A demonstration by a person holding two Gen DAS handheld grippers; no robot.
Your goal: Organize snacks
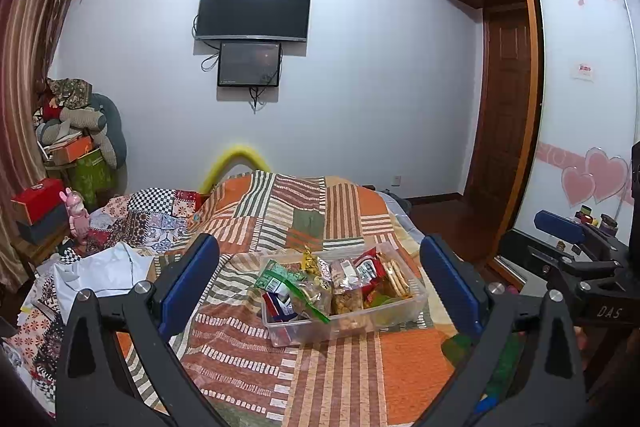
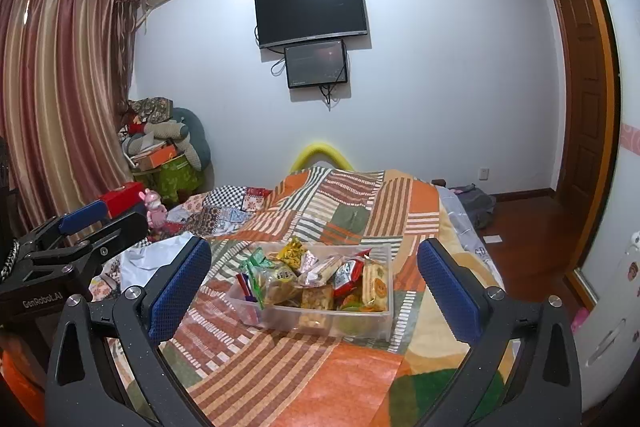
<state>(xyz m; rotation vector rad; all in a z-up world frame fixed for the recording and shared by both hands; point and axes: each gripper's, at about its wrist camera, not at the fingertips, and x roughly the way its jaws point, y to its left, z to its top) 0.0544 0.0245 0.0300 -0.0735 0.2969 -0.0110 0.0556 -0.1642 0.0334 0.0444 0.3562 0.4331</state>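
A clear plastic box [image 1: 304, 331] sits on the patchwork quilt, filled with several snack packets: a green one [image 1: 276, 275], a red one [image 1: 368, 267] and a cracker pack [image 1: 394, 275]. My left gripper [image 1: 320, 243] stands open just short of the box, with nothing between its blue pads. In the right wrist view the same box [image 2: 320, 323] lies ahead of my right gripper [image 2: 314, 243], which is also wide open and holds nothing. Each gripper shows at the edge of the other's view: the right gripper's blue pad [image 1: 560, 227] and the left gripper's blue pad [image 2: 84, 219].
The quilt [image 1: 340, 379] covers a bed. A crumpled white cloth [image 1: 104, 271], a pink toy [image 1: 78, 215] and a red box [image 1: 36, 203] lie to the left. A wardrobe [image 1: 580, 107] stands at the right, and a wooden floor [image 2: 520, 227] runs beside the bed.
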